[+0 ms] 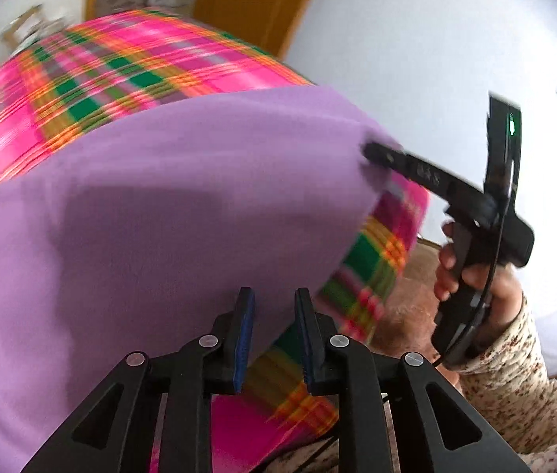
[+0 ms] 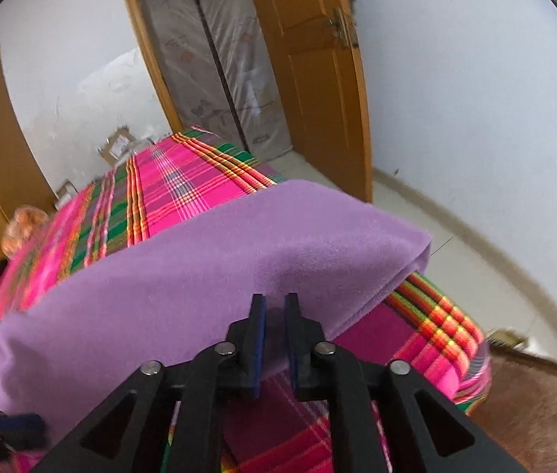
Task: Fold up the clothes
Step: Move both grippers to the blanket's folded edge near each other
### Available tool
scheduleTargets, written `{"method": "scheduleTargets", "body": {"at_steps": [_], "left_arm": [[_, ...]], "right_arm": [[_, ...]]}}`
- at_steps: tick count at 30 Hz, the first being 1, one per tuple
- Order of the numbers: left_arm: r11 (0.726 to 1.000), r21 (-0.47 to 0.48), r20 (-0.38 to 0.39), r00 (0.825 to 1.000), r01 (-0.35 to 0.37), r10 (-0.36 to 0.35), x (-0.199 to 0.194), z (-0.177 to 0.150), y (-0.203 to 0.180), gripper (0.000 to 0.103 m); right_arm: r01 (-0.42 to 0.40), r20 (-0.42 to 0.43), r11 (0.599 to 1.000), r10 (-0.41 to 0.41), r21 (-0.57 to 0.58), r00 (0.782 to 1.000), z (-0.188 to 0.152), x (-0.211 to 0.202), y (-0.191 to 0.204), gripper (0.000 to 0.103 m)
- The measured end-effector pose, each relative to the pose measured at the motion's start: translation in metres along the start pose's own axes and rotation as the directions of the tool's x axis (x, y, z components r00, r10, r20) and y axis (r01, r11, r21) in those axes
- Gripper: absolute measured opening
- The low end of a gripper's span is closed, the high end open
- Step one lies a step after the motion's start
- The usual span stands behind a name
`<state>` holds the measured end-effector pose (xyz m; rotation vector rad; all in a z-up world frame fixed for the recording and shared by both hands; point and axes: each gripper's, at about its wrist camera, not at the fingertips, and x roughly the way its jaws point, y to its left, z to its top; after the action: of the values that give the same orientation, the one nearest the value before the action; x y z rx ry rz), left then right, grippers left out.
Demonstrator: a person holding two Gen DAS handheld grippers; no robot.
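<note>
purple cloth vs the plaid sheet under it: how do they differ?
The purple cloth is one plain colour; the plaid sheet is pink checked with green and orange. The purple cloth is folded, a doubled edge showing at its right corner; the plaid sheet lies spread flat. The purple cloth is the smaller and lies on top; the plaid sheet extends past it. Both are fabric.

A folded purple cloth [image 1: 168, 205] lies on a pink, green and orange plaid bed cover [image 1: 121, 75], filling the middle of the left wrist view. The left gripper [image 1: 274, 339] sits at the cloth's near edge, its blue-padded jaws a little apart with the edge just beyond their tips; the pads do not press it. At the cloth's far right corner, the tip of the right gripper [image 1: 373, 153] touches the fabric, held by a hand [image 1: 475, 276] in a speckled knit sleeve [image 1: 515, 374].
</note>
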<state>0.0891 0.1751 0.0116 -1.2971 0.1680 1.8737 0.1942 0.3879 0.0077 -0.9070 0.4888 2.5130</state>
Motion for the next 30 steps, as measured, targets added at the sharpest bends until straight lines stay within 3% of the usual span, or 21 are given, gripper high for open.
{"method": "scheduleTargets", "body": {"at_steps": [4,8,15,17,23,30], "left_arm": [[0.995,-0.092,0.048,0.998,-0.029,0.034,-0.031,-0.022,0.032,0.021],[0.974,-0.213,0.126,0.987,-0.072,0.1,-0.07,-0.048,0.074,0.021],[0.874,-0.467,0.196,0.948,-0.135,0.251,-0.127,-0.094,0.161,0.021],[0.844,-0.515,0.191,0.94,-0.15,0.283,-0.135,-0.107,0.18,0.021],[0.769,-0.618,0.176,0.924,-0.164,0.339,-0.161,-0.15,0.221,0.021],[0.742,-0.664,0.232,0.919,-0.09,0.319,-0.18,-0.185,0.237,0.021]], "right_arm": [[0.027,0.031,0.99,-0.023,-0.138,0.999,-0.007,-0.007,0.039,0.024],[-0.067,-0.002,0.966,0.069,-0.248,0.998,-0.02,-0.007,0.083,0.024],[-0.059,-0.038,0.938,0.049,-0.341,0.998,-0.034,-0.007,0.122,0.025],[-0.089,-0.035,0.929,0.081,-0.358,0.996,-0.036,-0.017,0.132,0.025],[-0.257,-0.103,0.861,0.236,-0.439,0.966,-0.045,-0.022,0.192,0.025],[-0.401,-0.218,0.756,0.336,-0.518,0.916,-0.077,-0.028,0.241,0.025]]}}
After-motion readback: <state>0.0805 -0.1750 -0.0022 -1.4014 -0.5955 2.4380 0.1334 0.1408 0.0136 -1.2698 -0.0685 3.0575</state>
